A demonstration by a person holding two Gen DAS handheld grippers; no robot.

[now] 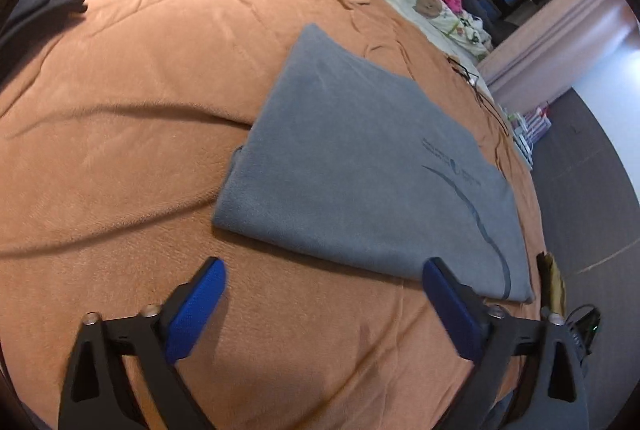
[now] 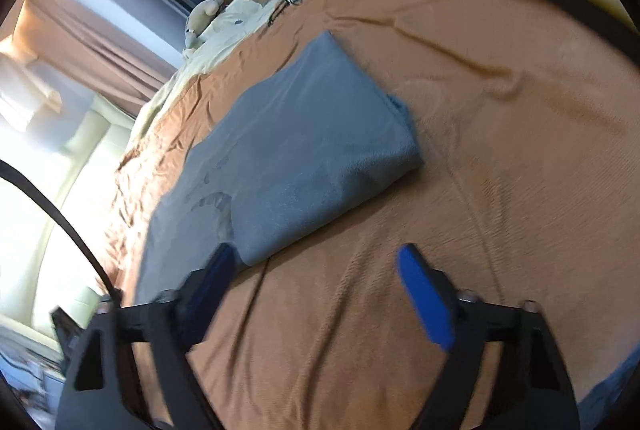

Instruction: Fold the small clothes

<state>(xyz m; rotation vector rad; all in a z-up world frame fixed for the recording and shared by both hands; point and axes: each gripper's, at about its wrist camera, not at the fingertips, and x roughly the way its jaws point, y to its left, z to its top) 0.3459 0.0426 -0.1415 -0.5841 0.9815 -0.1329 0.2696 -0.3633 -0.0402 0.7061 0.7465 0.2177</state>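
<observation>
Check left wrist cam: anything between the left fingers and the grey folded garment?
Nothing but bare orange bedspread lies between the left gripper and the grey folded garment, as the left wrist view shows.

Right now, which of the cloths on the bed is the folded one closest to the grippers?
The grey garment with the dark printed curve, folded flat on the orange bedspread; the others lie far off.

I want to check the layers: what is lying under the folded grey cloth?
The grey cloth lies flat on the orange bedspread, which shows all around it. Whether anything sits between them cannot be seen; the cloth covers that area.
</observation>
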